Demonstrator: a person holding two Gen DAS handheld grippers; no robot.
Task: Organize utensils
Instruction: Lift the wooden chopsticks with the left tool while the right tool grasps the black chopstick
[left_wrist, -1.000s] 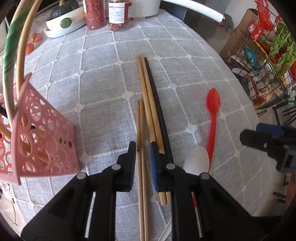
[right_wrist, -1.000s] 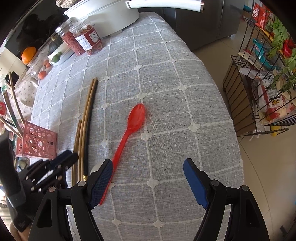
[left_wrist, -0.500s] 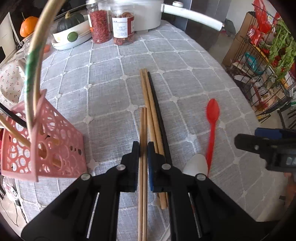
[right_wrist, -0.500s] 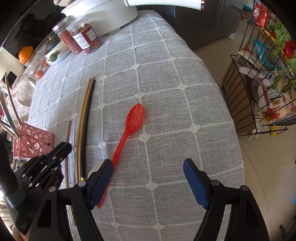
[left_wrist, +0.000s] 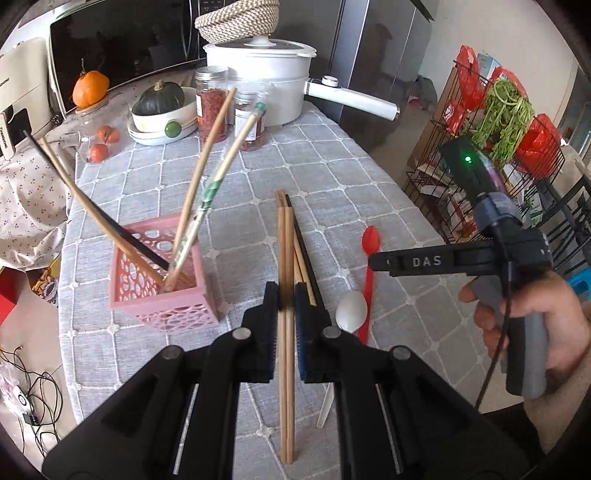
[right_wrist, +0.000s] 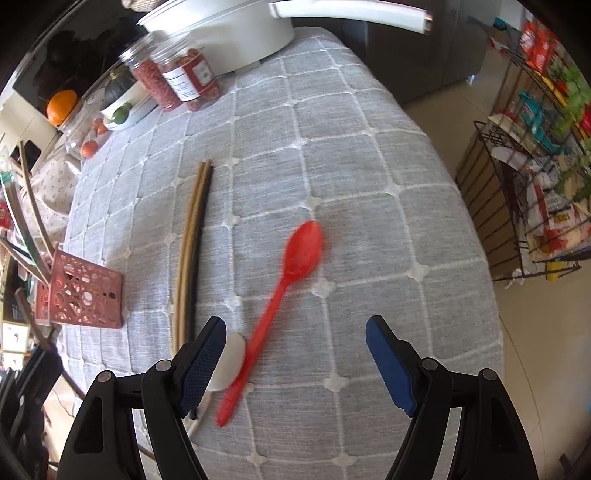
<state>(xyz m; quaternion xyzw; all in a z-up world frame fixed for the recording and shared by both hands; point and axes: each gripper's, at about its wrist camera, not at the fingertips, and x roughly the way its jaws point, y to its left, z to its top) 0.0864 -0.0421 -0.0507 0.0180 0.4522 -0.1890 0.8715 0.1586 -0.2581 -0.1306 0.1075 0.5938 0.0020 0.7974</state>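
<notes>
place: home kitchen | signs: microwave (left_wrist: 122, 48), cooking pot (left_wrist: 258, 81), fridge (left_wrist: 376, 55)

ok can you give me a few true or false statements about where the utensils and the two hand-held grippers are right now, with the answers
1. The left hand-held gripper is shut on a pair of wooden chopsticks. True.
2. The red spoon is inside the pink basket. False: it lies on the grey tablecloth.
3. The right hand-held gripper is open and holds nothing. True.
4. The pink basket is empty. False: several chopsticks stand in it, leaning outwards.
5. A white spoon lies beside the red spoon. True.
6. No chopsticks are left on the tablecloth. False: a dark chopstick and wooden ones lie there.
</notes>
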